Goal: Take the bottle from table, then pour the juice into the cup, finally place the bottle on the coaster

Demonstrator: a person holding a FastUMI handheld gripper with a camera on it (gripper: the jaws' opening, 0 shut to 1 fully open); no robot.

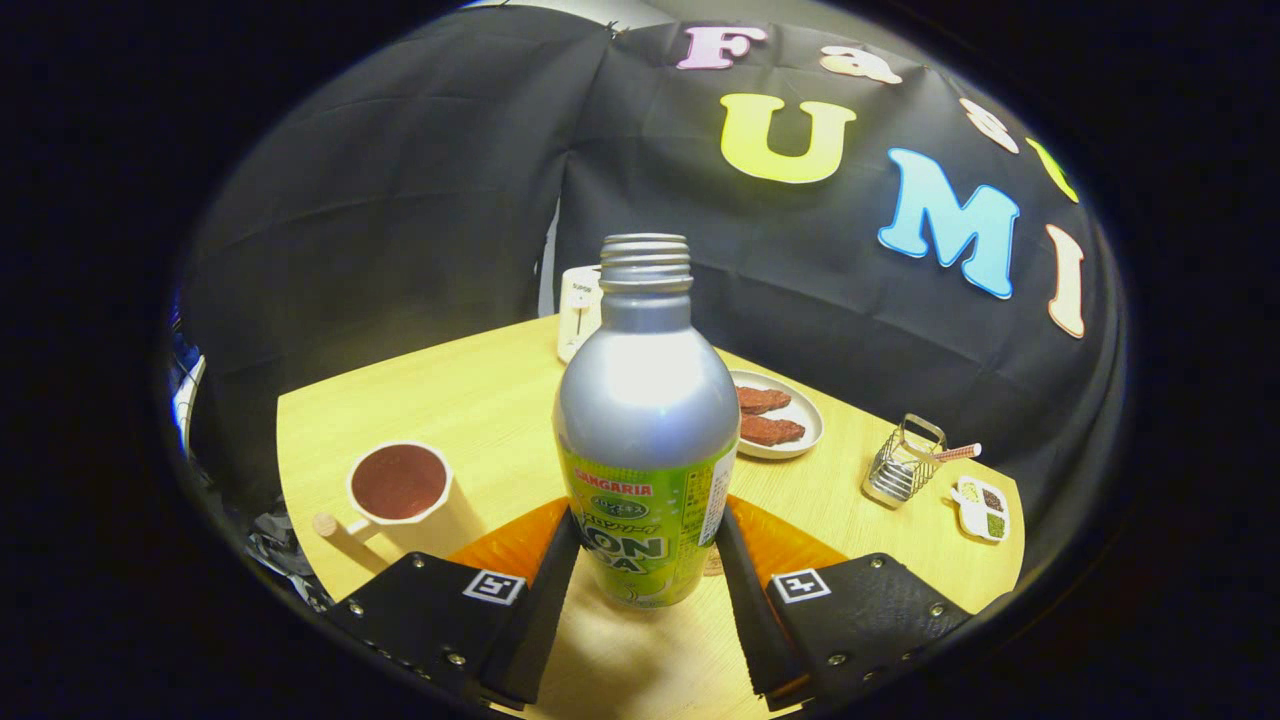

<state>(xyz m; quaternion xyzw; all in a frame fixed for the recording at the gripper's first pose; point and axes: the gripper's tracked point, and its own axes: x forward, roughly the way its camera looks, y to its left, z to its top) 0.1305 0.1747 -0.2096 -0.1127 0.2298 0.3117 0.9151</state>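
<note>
between the tongs (645, 560) stands the uncapped silver bottle with a green label (647, 430), upright, both fingers pressing its sides; whether it has left the light wooden table (480, 400) is unclear. pouring into the white cup (400, 485) remains.

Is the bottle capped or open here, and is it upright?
Open and upright: the bottle shows bare neck threads, no cap, standing on the table between the gripper fingers.

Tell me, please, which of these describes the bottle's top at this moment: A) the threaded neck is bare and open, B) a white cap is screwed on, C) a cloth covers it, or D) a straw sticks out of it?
A: the bottle, standing upright between the jaws of the gripper, shows bare metal threads at its neck with no cap on it.
</note>
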